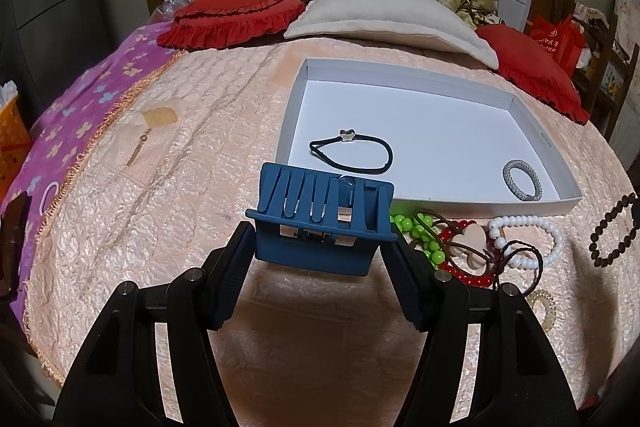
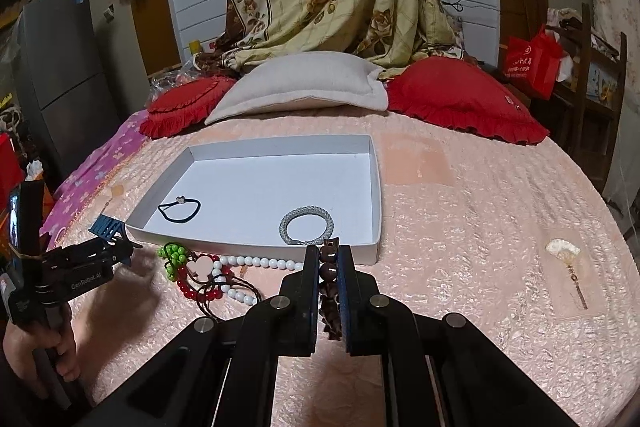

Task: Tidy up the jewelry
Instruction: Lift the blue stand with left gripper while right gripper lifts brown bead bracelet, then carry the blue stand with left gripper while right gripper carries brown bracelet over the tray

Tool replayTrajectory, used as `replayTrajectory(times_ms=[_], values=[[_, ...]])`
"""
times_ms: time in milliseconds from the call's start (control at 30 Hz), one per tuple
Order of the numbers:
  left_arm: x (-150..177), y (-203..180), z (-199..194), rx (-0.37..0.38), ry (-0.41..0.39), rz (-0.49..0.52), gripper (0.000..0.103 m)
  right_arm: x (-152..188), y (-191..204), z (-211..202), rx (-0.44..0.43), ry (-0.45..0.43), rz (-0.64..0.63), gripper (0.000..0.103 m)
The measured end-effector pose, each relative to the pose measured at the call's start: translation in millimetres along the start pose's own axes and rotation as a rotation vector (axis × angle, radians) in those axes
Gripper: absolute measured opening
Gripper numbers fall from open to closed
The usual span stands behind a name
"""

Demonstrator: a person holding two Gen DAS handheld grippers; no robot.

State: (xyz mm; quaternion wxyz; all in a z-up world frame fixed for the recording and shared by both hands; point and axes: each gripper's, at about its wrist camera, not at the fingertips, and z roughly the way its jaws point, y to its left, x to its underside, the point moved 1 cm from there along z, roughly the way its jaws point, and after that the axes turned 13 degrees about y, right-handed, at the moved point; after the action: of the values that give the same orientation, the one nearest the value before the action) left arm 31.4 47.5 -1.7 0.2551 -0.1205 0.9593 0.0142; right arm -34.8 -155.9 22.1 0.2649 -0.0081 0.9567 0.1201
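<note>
My left gripper (image 1: 320,247) is shut on a blue claw hair clip (image 1: 320,223) and holds it above the bed, just short of the white tray's near-left corner (image 1: 288,131). The clip also shows in the right wrist view (image 2: 105,227). The tray (image 2: 256,147) holds a black hair tie (image 1: 352,153) and a silver bracelet (image 1: 522,181). My right gripper (image 2: 329,259) is shut on a brown bead bracelet (image 2: 329,271) at the tray's near edge. The bracelet also shows in the left wrist view (image 1: 610,231). A pile of green, red and white bead bracelets (image 2: 208,271) lies in front of the tray.
The peach bedspread (image 1: 180,187) carries two tassel earrings on clear cards, one on each side (image 1: 154,125) (image 2: 568,263). Red cushions (image 2: 460,103) and a beige pillow (image 2: 300,87) lie behind the tray. A pink hair ring (image 1: 50,195) lies on the purple cloth.
</note>
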Motion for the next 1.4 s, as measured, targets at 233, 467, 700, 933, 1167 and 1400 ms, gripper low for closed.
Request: replayTrajectory(times_ms=[233, 467, 700, 933, 1167, 1400], values=[[-9.2, -0.8, -10.2, 0.000, -0.025, 0.005, 0.064, -21.7, -1.4, 1.5, -0.006, 0.002, -0.008, 0.008], [-58.1, 3.6, -23.5, 0.045, -0.079, 0.030, 0.064, -52.6, -3.8, 9.5, -0.044, 0.000, -0.002, 0.008], [-115.5, -13.7, 25.8, 0.137, 0.005, 0.040, 0.064, -96.7, -8.6, 32.8, -0.121, 0.004, 0.037, 0.008], [-136.4, -32.6, 78.5, 0.089, 0.049, 0.046, 0.064, -123.5, -9.2, 92.8, -0.130, 0.087, 0.055, 0.008], [-137.9, -26.2, 101.4, 0.080, 0.093, 0.007, 0.064, -140.8, 1.3, 133.6, -0.248, 0.103, 0.113, 0.008], [-136.5, -28.2, 103.7, 0.060, 0.093, 0.016, 0.064, -131.7, -23.3, 172.6, -0.187, 0.204, 0.236, 0.008]])
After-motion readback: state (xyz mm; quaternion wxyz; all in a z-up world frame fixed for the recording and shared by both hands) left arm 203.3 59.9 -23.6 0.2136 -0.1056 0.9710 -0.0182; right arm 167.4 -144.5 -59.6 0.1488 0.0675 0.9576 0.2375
